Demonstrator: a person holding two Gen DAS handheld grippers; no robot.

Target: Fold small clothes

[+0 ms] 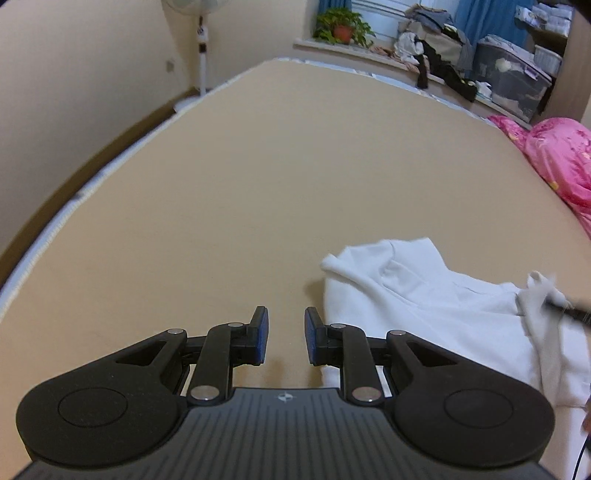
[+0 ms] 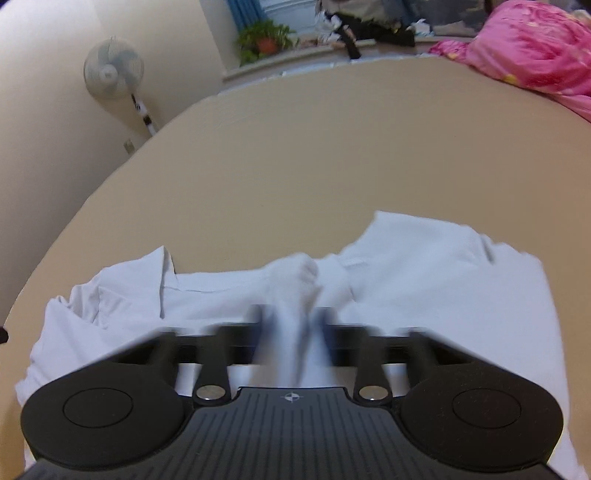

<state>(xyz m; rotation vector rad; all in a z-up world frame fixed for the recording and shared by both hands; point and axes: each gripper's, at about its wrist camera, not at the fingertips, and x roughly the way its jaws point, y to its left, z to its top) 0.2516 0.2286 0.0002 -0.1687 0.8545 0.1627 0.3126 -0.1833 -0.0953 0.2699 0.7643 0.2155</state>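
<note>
A white garment (image 1: 424, 306) lies spread on the tan bed (image 1: 258, 184). My left gripper (image 1: 286, 338) is open and empty, hovering over bare bed just left of the garment's edge. In the right wrist view the white garment (image 2: 406, 280) lies across the bed, and a bunched fold of it rises between the fingers of my right gripper (image 2: 293, 328), which is motion-blurred and closed on that fold. The right gripper's tip, with lifted cloth on it, shows at the right edge of the left wrist view (image 1: 565, 308).
A pink quilt (image 1: 561, 158) lies at the bed's right side. A windowsill with a potted plant (image 1: 343, 27), piled clothes and a storage box (image 1: 513, 77) runs behind the bed. A standing fan (image 2: 112, 70) is by the left wall.
</note>
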